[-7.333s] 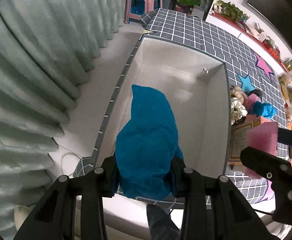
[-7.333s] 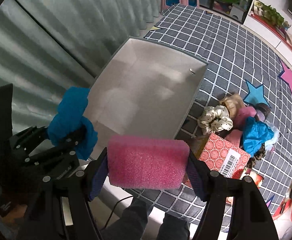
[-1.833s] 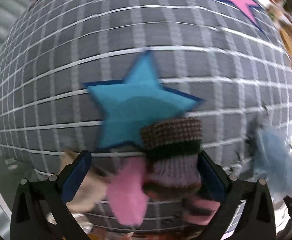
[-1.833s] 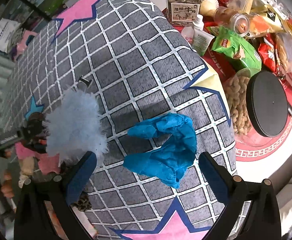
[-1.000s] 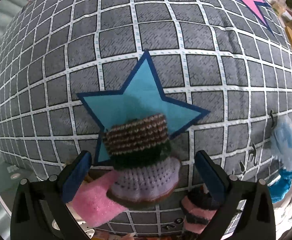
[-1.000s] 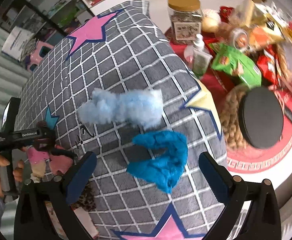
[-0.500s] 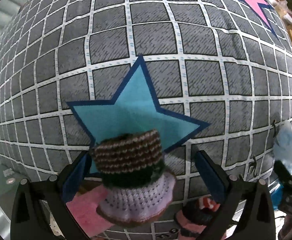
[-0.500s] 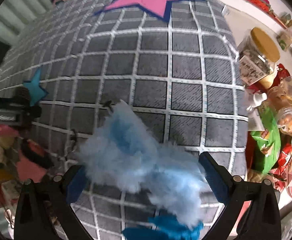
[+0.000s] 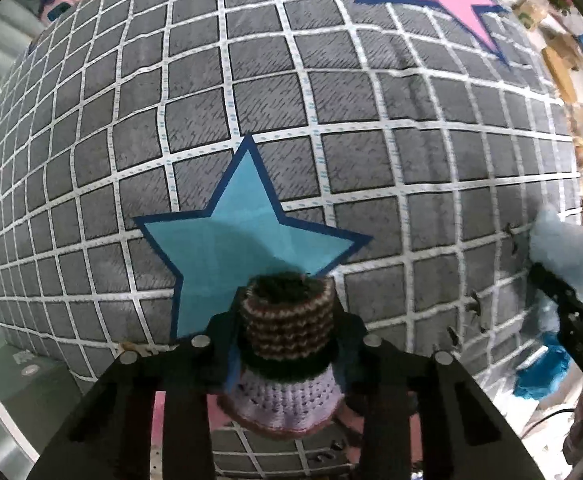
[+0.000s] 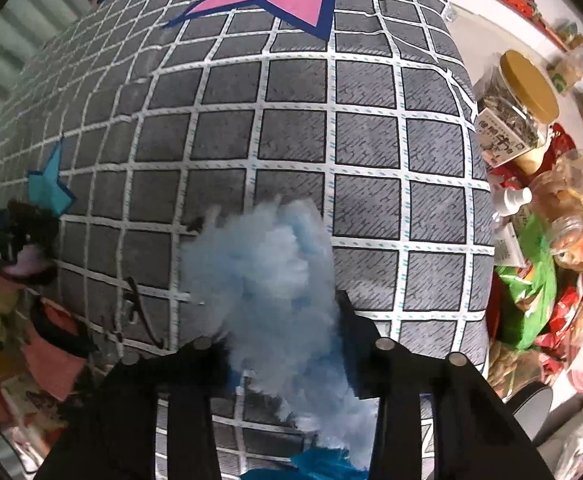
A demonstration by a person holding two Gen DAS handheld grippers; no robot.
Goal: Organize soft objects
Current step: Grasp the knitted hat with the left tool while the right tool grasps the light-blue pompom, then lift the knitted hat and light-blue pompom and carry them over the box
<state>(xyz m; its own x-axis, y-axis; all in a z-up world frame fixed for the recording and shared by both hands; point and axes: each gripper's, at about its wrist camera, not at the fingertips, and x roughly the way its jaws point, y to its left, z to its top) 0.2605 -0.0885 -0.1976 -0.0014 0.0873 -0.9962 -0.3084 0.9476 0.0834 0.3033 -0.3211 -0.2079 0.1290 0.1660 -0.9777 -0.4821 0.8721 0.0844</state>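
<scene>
Knitted wool in brown, black and lilac bands, one small crocheted hat (image 9: 289, 344) is sitting between the pads of the left tool (image 9: 287, 336), whose jaws have just been closing and are now pinching its sides, crown pointing away along the fingers, just above the blue star (image 9: 231, 240) on the grey checked cover (image 9: 331, 100). Beside it, the right tool (image 10: 287, 340) has likewise just been closing and is squeezing one pale blue fluffy tuft (image 10: 267, 272). One crumpled teal cloth (image 10: 319, 466) is lying below that tool. Each hand is already carrying its own piece.
</scene>
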